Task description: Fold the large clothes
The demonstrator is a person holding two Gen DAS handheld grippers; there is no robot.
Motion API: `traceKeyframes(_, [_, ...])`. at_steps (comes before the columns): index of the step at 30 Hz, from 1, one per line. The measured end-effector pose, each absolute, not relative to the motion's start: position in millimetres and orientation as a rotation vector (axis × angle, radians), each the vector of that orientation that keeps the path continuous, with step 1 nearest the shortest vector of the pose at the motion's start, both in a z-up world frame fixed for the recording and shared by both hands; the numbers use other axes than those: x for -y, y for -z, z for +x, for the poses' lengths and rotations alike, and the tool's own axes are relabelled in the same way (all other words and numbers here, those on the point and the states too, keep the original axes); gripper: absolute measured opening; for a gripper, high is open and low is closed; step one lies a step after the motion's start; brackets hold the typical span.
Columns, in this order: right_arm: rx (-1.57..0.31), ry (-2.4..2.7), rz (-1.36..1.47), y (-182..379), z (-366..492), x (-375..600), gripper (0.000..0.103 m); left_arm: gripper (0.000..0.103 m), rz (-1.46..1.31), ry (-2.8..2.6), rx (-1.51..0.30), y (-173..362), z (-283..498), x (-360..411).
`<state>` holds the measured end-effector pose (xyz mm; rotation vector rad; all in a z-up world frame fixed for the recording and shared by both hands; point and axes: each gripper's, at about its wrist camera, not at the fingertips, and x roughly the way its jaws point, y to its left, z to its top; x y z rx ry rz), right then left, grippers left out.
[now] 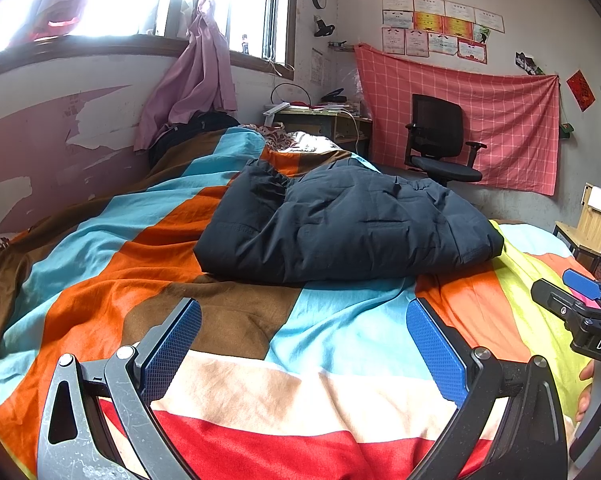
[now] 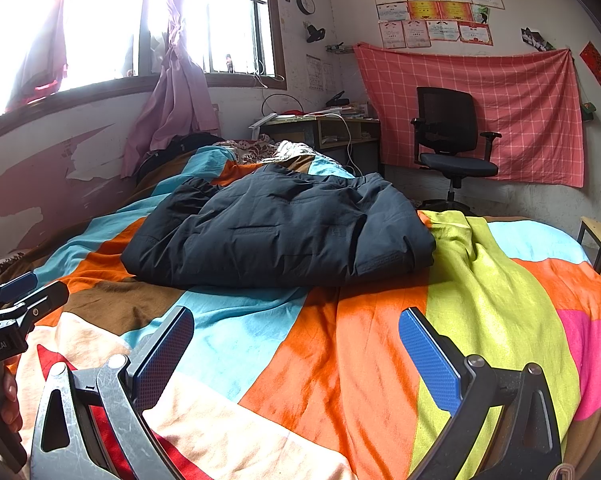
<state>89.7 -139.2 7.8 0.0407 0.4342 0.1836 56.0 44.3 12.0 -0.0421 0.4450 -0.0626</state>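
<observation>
Fingers, left gripper (image 1: 304,344): standing wide apart, blue pads (image 1: 172,344) facing each other, nothing lying between them; hovering over the striped bedspread (image 1: 100,312).
Fingers, right gripper (image 2: 296,348): likewise spread wide and gripping nothing, pads (image 2: 428,356) showing clear cloth in the gap.
Jacket position: dark padded jacket (image 1: 340,228) is lying mid-bed as a thick, rounded bundle, already doubled over on itself; sitting well ahead of both sets of fingers, touching neither.
Direction from fingers: lying straight ahead and slightly right in the left wrist view; straight ahead and slightly left in the right wrist view (image 2: 276,228).
Long axis: running across the bed, left to right, crosswise to both grippers' line of reach.
Nearer hand: cannot tell; both are looking about equally far off, one toward each end.
Judgement: folding is appearing largely done; any next reach is probably calling for both grippers going forward to the near hem.
Background: office chair (image 1: 440,140) and pink checked cloth (image 1: 500,120) standing beyond the bed.
</observation>
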Motion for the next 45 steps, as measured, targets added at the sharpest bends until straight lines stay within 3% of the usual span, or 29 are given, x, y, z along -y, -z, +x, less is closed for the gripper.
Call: traceKeyframes(45, [-0.439, -0.181, 0.042, -5.7, 91.2, 136.9, 0.103, 0.1, -0.051, 0.038, -0.503, -8.0, 61.8, -52.2])
